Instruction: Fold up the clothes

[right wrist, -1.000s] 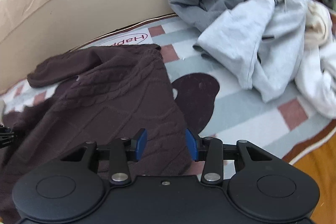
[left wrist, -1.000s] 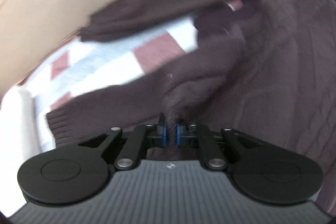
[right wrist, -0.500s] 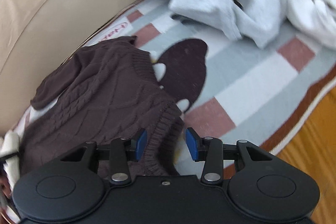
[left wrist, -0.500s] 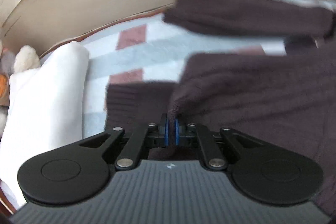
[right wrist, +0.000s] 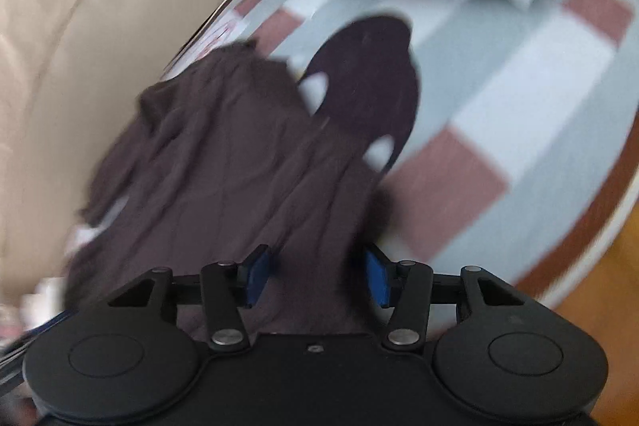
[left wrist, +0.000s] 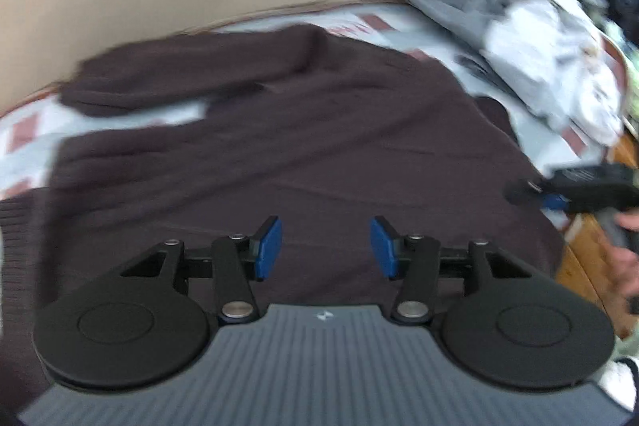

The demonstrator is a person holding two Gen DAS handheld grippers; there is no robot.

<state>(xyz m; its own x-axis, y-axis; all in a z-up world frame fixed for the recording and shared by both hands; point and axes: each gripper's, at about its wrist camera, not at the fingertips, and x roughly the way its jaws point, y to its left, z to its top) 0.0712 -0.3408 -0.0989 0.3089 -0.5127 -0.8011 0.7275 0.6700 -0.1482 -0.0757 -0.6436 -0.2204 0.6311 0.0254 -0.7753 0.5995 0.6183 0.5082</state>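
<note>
Both views are motion-blurred. A dark brown sweater (left wrist: 303,130) lies spread on a checked blanket (right wrist: 519,98). Only the left view shows the whole sweater, the right claw (left wrist: 535,192) at its edge, and a heap of pale clothes (left wrist: 539,38). The left claw (left wrist: 325,246) has just been opening, empty above the knit. The right claw's jaws stand apart, having just widened, with sweater cloth between them, ungripped.
</note>
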